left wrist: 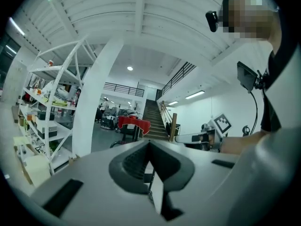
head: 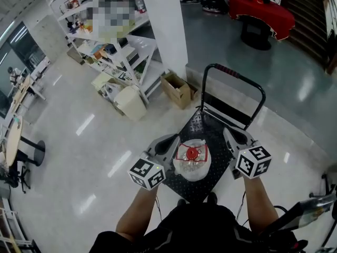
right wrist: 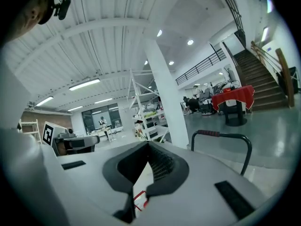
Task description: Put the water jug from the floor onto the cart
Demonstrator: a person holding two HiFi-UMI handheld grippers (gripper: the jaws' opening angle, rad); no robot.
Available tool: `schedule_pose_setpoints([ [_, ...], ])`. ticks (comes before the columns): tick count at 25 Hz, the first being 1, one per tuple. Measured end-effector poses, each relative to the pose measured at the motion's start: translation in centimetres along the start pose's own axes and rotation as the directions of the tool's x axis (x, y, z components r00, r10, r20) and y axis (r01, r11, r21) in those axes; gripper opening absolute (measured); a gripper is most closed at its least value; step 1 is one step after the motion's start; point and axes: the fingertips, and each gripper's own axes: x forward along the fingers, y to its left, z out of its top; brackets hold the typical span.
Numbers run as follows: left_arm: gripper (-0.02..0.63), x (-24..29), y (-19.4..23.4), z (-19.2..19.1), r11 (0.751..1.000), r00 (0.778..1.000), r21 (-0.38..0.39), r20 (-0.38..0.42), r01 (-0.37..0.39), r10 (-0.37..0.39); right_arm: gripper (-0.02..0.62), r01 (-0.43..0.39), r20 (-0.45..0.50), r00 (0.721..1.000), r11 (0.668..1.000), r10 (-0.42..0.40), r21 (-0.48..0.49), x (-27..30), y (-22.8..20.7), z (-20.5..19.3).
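The water jug [head: 192,161], clear with a red cap, stands upright on the black deck of the cart [head: 213,133]. In the head view my left gripper [head: 169,141] sits just left of the jug and my right gripper [head: 231,137] just right of it, both pointing toward the cart handle [head: 234,78]. Neither touches the jug that I can see. The left gripper [left wrist: 149,145] is shut, tips together, with nothing between them. The right gripper [right wrist: 148,145] is shut too and empty; a scrap of the jug's red [right wrist: 140,199] shows below its tips, and the cart handle [right wrist: 221,135] stands ahead.
A white pillar [head: 163,25] rises beyond the cart, with an open cardboard box [head: 176,88] at its foot. White shelving [head: 105,30] and a cream container [head: 130,101] stand to the left. A red-draped table [head: 260,9] is far back right.
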Motion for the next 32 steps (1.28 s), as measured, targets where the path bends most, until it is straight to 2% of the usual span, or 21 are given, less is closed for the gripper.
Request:
schedule_pose_setpoints([
  [6, 0.002, -0.5, -2.0, 1.0, 1.0, 1.0, 0.009, 0.006, 0.023, -0.023, 0.003, 0.011, 0.022, 1.0, 0.999, -0.011, -0.033, -1.9, 1.7, 1.2],
  [10, 0.002, -1.1, -3.5, 1.2, 0.996, 0.996, 0.037, 0.024, 0.084, -0.085, 0.003, 0.048, 0.024, 0.999, 0.997, -0.046, -0.053, -3.4, 2.6, 1.4],
  [16, 0.002, -2.7, -5.4, 0.4, 0.989, 0.989, 0.004, 0.013, 0.146, -0.146, 0.003, 0.134, 0.009, 0.991, 0.987, -0.134, -0.091, -6.6, 4.7, 0.9],
  [23, 0.002, -4.2, -7.7, -2.1, 0.969, 0.969, -0.027, 0.005, 0.247, -0.247, 0.003, 0.268, -0.007, 0.963, 0.962, -0.269, -0.057, -12.6, 5.4, -2.7],
  [28, 0.002, -6.1, -12.5, -2.3, 0.957, 0.957, 0.009, -0.017, 0.289, -0.289, 0.003, 0.304, 0.021, 0.952, 0.952, -0.304, -0.04, -18.1, 6.1, -3.7],
  [32, 0.002, -8.3, -17.7, -1.8, 0.952, 0.953, 0.049, -0.029, 0.302, -0.301, 0.003, 0.298, 0.076, 0.953, 0.954, -0.294, -0.04, -23.2, 7.3, -3.4],
])
